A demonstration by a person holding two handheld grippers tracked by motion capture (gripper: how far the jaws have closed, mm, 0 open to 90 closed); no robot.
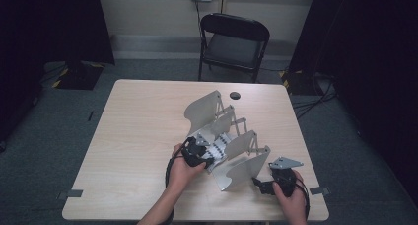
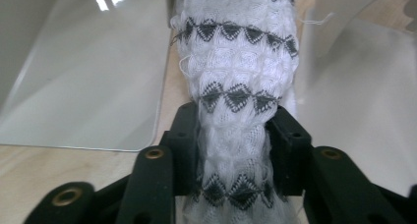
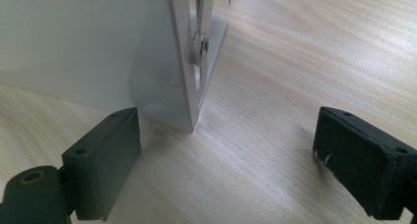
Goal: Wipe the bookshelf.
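A white rack of curved panels joined by scissor links stands on the wooden table. Between its panels lies a white knitted cloth with rows of black diamonds. My left gripper reaches in from the rack's left. In the left gripper view the jaws of the left gripper pinch the cloth, which narrows between the pads. My right gripper rests at the rack's near right corner. In the right gripper view the right gripper stands open, with the panel's lower corner just ahead of its gap.
A black folding chair stands beyond the table's far edge. A small black disc lies on the table behind the rack. Translucent panels flank the cloth on both sides. Bare wood stretches left of the rack.
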